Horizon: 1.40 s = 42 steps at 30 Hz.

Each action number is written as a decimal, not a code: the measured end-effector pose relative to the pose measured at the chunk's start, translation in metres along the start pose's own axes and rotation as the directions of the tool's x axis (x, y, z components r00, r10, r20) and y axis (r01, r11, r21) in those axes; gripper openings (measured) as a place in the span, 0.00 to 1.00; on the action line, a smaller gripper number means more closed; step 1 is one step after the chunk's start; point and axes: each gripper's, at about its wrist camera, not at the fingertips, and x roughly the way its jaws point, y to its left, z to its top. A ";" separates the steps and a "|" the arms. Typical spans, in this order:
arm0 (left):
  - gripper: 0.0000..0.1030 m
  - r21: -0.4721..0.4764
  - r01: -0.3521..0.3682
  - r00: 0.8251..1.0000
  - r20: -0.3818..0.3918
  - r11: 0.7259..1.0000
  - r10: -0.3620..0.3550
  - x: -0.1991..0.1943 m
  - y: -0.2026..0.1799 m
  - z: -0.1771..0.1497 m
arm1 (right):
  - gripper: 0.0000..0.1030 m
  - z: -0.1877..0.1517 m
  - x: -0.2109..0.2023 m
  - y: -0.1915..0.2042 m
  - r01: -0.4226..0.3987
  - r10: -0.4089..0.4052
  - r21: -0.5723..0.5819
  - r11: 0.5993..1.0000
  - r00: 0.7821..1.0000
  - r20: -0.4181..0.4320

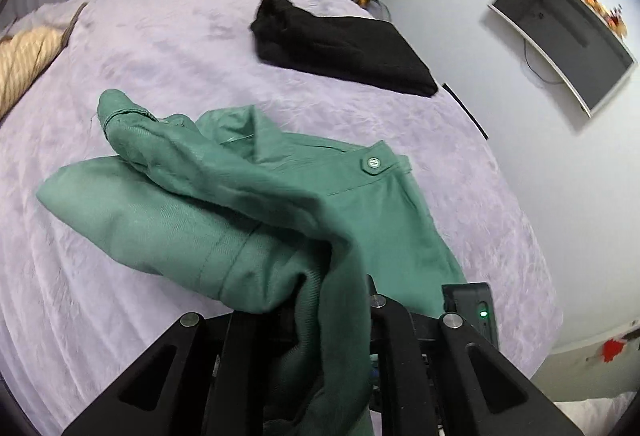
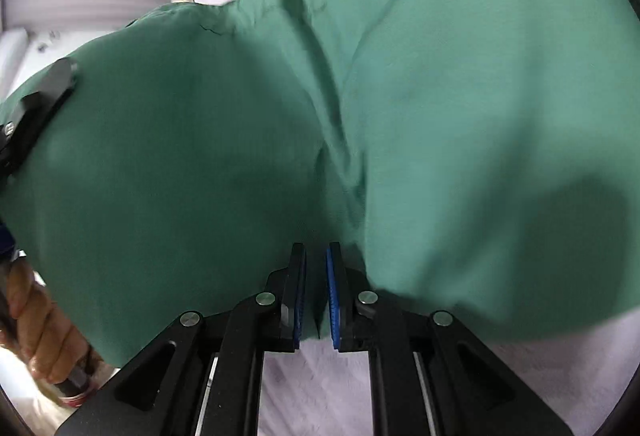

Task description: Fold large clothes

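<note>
both tongs, left tongs (image 1: 320,336) and right tongs (image 2: 316,292), clench the green garment (image 1: 248,204) lifted above the bed (image 1: 160,48).

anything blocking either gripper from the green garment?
No. The left gripper and right gripper both already pinch the green cotton garment. The folded black garment lies apart, farther up the lilac bedspread.

Between your left gripper's (image 1: 320,320) matt black plastic arms hangs the green garment (image 1: 256,196), a matt woven cloth with a plastic button (image 1: 373,164). Ahead lies fuzzy lilac bedding (image 1: 160,48). Your right gripper (image 2: 316,296) shows ribbed blue pads (image 2: 333,300) and bright metal pins (image 2: 265,298).
</note>
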 end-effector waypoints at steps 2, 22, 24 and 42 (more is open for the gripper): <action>0.14 0.077 -0.002 1.000 -0.023 0.997 0.003 0.021 -0.037 0.007 | 0.11 0.000 -0.037 -0.018 -0.015 0.013 0.029 0.999 0.998 0.068; 0.82 0.269 -0.120 0.973 -0.159 0.955 0.167 0.150 -0.153 -0.009 | 0.34 -0.015 -0.148 -0.172 -0.116 0.057 0.259 0.959 0.973 0.222; 0.91 0.286 -0.127 0.984 -0.086 0.950 0.157 0.140 -0.163 -0.005 | 0.51 -0.015 -0.155 -0.181 -0.135 0.073 0.259 0.956 0.969 0.234; 0.91 -0.087 -0.439 0.898 -0.076 0.894 0.433 0.076 0.019 -0.015 | 0.59 0.078 -0.206 -0.141 -0.085 0.042 0.112 0.990 0.938 0.344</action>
